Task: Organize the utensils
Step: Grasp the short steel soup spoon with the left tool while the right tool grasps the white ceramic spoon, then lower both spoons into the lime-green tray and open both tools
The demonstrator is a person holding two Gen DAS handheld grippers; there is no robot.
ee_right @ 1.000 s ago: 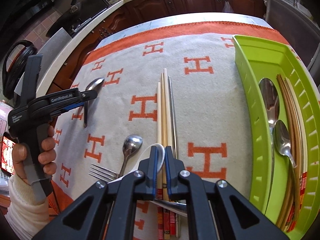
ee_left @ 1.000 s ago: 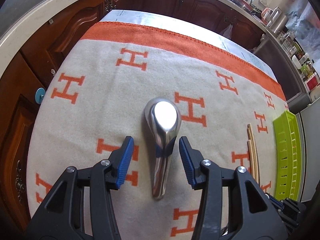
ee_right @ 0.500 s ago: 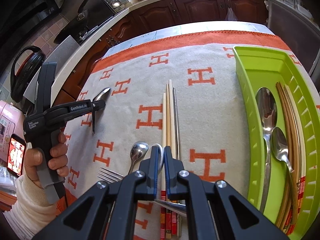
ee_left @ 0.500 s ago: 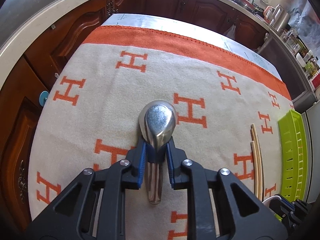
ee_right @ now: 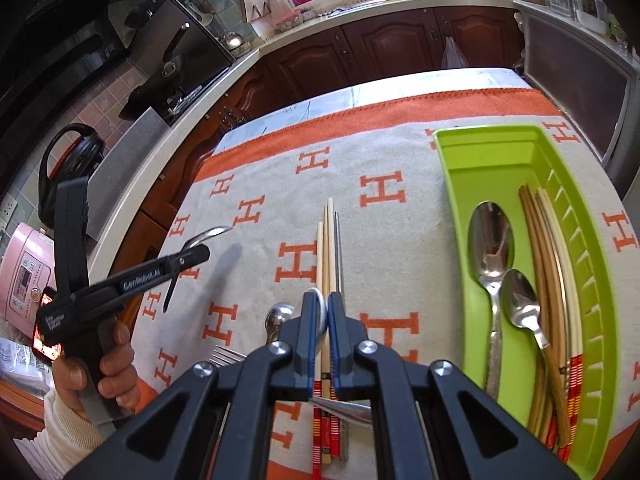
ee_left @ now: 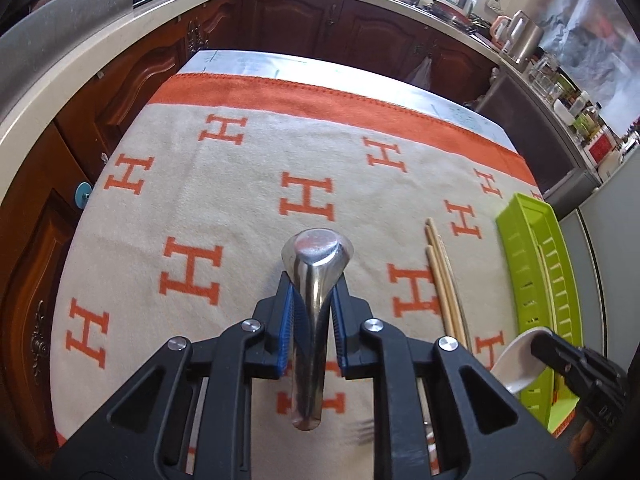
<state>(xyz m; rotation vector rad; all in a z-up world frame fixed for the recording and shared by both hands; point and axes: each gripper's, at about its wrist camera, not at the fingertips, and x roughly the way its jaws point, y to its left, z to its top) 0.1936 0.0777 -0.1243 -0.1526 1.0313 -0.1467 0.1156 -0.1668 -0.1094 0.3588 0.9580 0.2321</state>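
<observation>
My left gripper (ee_left: 311, 312) is shut on a large steel spoon (ee_left: 316, 256) and holds it lifted above the blanket; it also shows in the right wrist view (ee_right: 192, 254), at the left. My right gripper (ee_right: 325, 320) is shut on a white ceramic spoon (ee_right: 319, 312), which also shows in the left wrist view (ee_left: 520, 358), near the green tray (ee_left: 532, 264). The green tray (ee_right: 452, 184) holds two steel spoons (ee_right: 490, 236) and several chopsticks (ee_right: 548, 256).
Loose chopsticks (ee_right: 330, 248) lie on the orange and cream blanket (ee_right: 384, 240) under my right gripper. A small steel spoon (ee_right: 278, 316) and a fork (ee_right: 228, 356) lie left of them. Wooden cabinets and a counter ring the table.
My left gripper closed on the large steel spoon and lifted it off the blanket. My right gripper rose with the white spoon still held.
</observation>
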